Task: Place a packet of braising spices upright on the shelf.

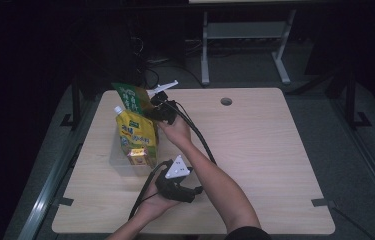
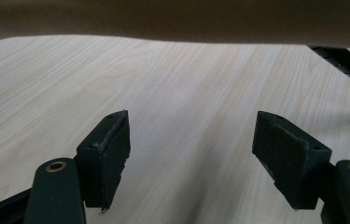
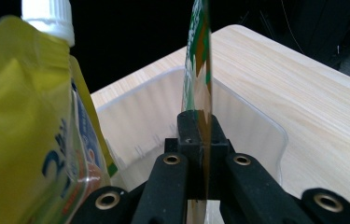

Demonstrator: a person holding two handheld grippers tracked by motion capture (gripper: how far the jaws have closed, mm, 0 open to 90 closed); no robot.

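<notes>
A flat green packet (image 1: 131,98) (image 3: 199,60) is pinched edge-on in my right gripper (image 1: 156,111) (image 3: 199,133), which is shut on it above a clear plastic bin (image 1: 120,161) (image 3: 252,126). A yellow spouted pouch (image 1: 135,131) (image 3: 28,121) with a white cap (image 3: 49,16) stands upright in that bin, just left of the packet in the right gripper view. A small yellow-brown box (image 1: 140,156) sits at the pouch's foot. My left gripper (image 1: 189,191) (image 2: 191,158) lies low near the table's front, open, with bare wood between its pads.
The light wooden table (image 1: 255,145) (image 2: 172,84) has a round cable hole (image 1: 226,101) at the back. A black cable (image 1: 202,137) trails from the right gripper along the forearm (image 1: 220,185). A metal desk frame (image 1: 245,40) stands on the dark floor behind the table.
</notes>
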